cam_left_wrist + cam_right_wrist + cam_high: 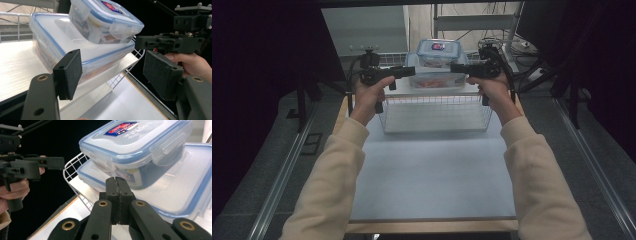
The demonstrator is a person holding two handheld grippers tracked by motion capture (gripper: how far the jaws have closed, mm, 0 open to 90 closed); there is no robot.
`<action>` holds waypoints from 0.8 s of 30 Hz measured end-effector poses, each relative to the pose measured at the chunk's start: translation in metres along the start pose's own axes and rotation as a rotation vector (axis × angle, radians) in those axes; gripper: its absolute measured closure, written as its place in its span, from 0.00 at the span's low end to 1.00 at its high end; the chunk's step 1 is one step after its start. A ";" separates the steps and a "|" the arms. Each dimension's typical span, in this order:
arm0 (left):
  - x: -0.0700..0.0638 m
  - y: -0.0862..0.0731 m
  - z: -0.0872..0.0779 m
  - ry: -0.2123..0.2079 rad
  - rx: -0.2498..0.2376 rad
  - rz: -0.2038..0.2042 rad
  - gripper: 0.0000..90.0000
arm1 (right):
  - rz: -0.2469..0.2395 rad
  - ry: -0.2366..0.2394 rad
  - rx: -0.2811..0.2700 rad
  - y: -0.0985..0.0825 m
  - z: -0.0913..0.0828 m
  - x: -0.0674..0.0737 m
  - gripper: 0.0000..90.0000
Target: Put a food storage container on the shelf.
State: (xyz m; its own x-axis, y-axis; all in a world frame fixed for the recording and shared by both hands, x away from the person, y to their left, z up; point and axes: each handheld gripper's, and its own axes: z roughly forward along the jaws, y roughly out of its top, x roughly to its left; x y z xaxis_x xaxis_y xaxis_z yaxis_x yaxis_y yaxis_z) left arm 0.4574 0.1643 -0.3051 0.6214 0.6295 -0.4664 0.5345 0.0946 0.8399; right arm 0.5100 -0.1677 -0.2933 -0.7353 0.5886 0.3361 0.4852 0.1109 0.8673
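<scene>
Two clear plastic boxes with blue-rimmed lids are stacked at the table's far end. The small box (439, 51) (105, 20) (135, 142) rests on the lid of the large box (435, 79) (50, 40) (182, 187). My left gripper (411, 71) (115, 72) is open at the large box's left side, one pad (68, 71) close to its corner, with nothing held. My right gripper (454, 68) (116, 183) is shut and empty, its tip just short of the small box's near wall. Each gripper view shows the other gripper farther off, in a hand.
The boxes stand on a white shelf (17, 67) with a wire rim (73, 167). Below and in front of it sits a wire basket (434, 114). A pale blue mat (432, 170) covers the table. Cables and stands crowd the dark area behind.
</scene>
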 end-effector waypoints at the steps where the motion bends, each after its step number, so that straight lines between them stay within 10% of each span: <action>1: 0.002 -0.001 0.000 -0.001 0.006 0.000 0.34 | 0.002 -0.002 -0.004 0.000 0.001 -0.001 1.00; 24: 0.011 -0.010 0.000 -0.009 0.005 -0.009 0.32 | 0.032 -0.018 -0.038 0.003 -0.001 -0.006 1.00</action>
State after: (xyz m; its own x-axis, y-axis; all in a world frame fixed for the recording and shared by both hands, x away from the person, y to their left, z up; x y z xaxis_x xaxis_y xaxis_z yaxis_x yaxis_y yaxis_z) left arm 0.4593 0.1703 -0.3184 0.6221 0.6215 -0.4761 0.5426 0.0961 0.8345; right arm 0.5152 -0.1716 -0.2928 -0.7108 0.6057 0.3576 0.4897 0.0612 0.8697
